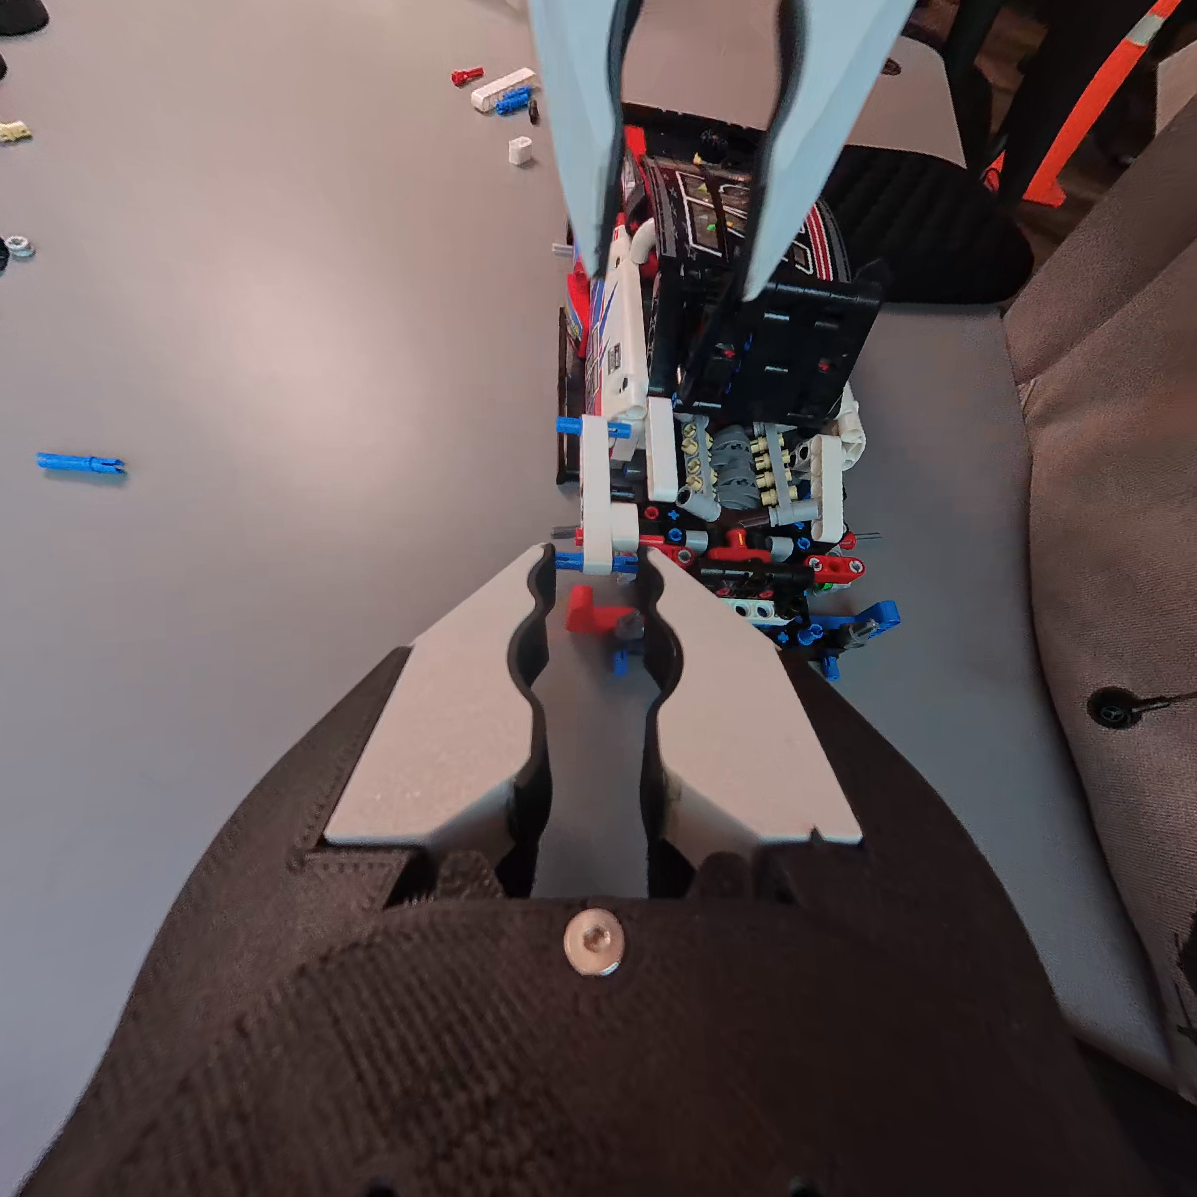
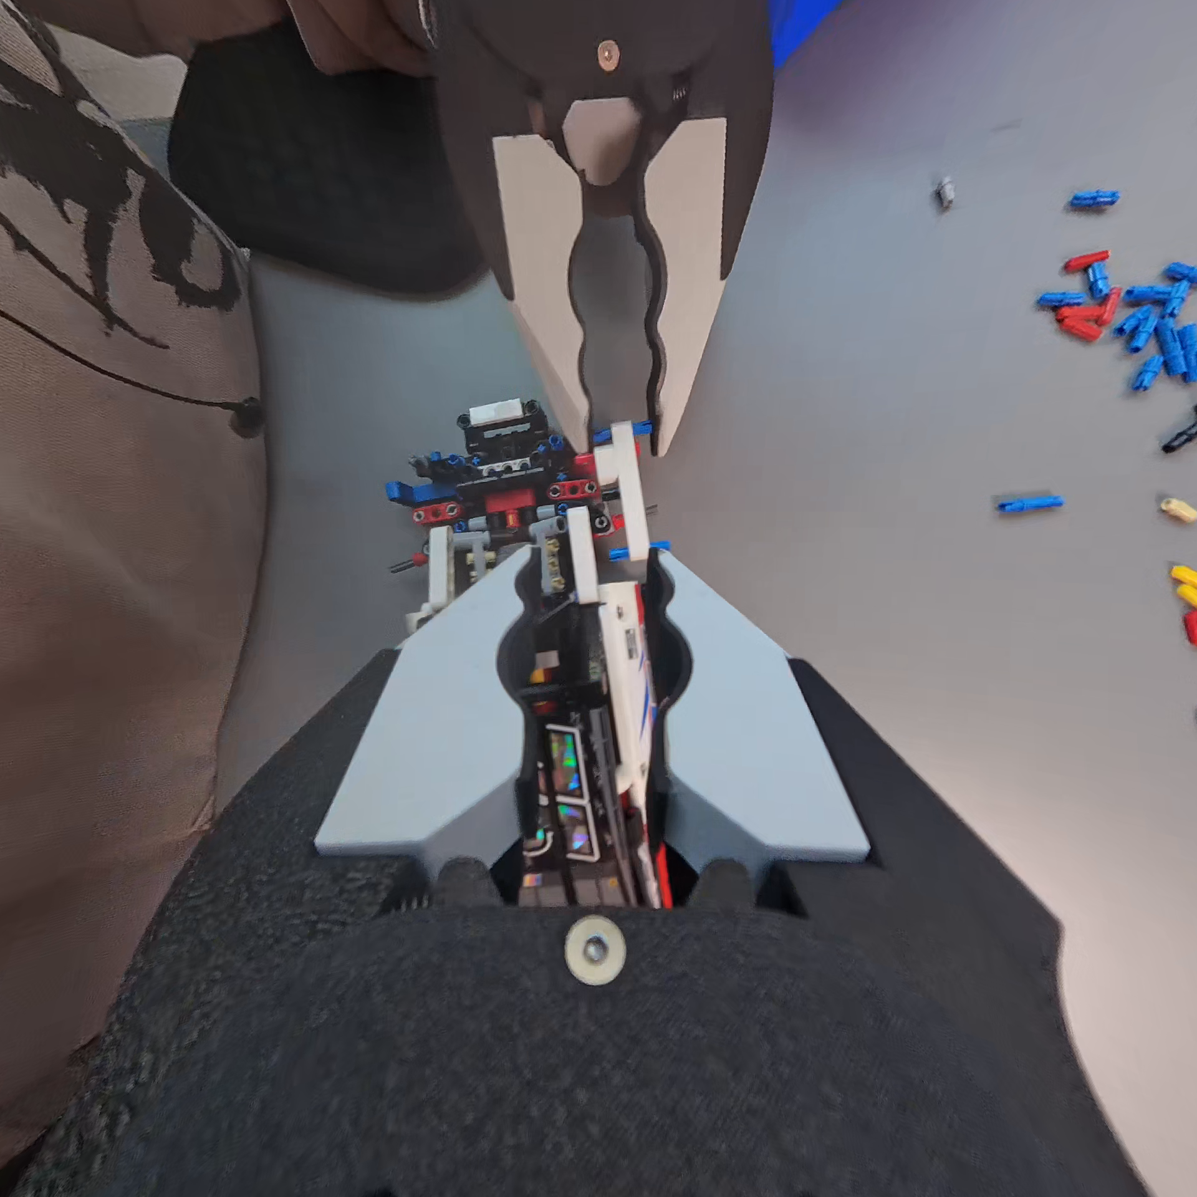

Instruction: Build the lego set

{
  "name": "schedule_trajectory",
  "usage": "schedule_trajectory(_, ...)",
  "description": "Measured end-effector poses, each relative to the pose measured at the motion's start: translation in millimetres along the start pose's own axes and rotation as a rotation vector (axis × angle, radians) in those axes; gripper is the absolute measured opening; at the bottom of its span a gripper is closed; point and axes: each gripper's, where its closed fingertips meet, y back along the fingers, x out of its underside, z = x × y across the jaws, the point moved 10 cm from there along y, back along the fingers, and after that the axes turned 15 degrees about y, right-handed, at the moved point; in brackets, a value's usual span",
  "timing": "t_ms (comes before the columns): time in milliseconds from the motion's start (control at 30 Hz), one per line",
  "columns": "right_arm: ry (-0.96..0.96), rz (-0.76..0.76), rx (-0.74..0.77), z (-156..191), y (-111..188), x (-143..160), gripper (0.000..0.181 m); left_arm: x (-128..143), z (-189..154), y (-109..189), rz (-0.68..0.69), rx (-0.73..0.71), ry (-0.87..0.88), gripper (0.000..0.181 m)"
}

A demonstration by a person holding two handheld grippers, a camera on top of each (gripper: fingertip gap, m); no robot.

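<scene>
A partly built Lego car (image 1: 745,388), with white, black and red panels and an exposed engine block, lies on the grey table (image 1: 259,324). My right gripper (image 2: 592,563), with light blue fingers, is shut on the car's body (image 2: 583,745); it enters the left wrist view from the top (image 1: 673,278). My left gripper (image 1: 596,560), with beige fingers, is closed around the end of a white beam (image 1: 599,492) with blue pins at the car's side. In the right wrist view the left gripper (image 2: 625,447) comes from above onto that beam (image 2: 625,492).
A red piece (image 1: 592,615) lies on the table between my left fingers. Loose parts: a blue pin (image 1: 81,463), a white piece with small pins (image 1: 502,87), a pile of blue and red pins (image 2: 1140,311), yellow pieces (image 2: 1185,583). A person's brown garment (image 2: 97,453) borders the table. Some 7 centimeters of space lies between my two pairs of fingers.
</scene>
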Motion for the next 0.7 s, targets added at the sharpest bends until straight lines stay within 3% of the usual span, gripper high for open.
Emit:
schedule_trajectory(167,-0.069,0.140,0.204,49,12,11,0.060,1,3,0,-0.020,-0.035,0.021,0.023)
schedule_trajectory(200,-0.097,0.110,0.251,59,16,16,0.059,1,3,1,-0.021,-0.038,0.023,0.023)
schedule_trajectory(300,-0.141,0.102,0.276,82,30,33,0.087,1,2,0,-0.018,-0.029,0.024,0.023)
schedule_trajectory(367,-0.162,0.085,0.282,89,41,41,0.092,1,-1,-2,-0.008,-0.015,0.023,0.023)
schedule_trajectory(533,0.089,0.313,0.178,112,30,68,0.110,1,-15,-6,0.006,-0.019,0.001,0.023)
schedule_trajectory(633,0.252,0.386,0.207,104,15,81,0.106,3,-24,-9,0.013,-0.019,0.015,0.023)
schedule_trajectory(700,0.282,0.387,0.148,95,8,84,0.114,3,-31,-11,0.018,-0.029,0.013,0.023)
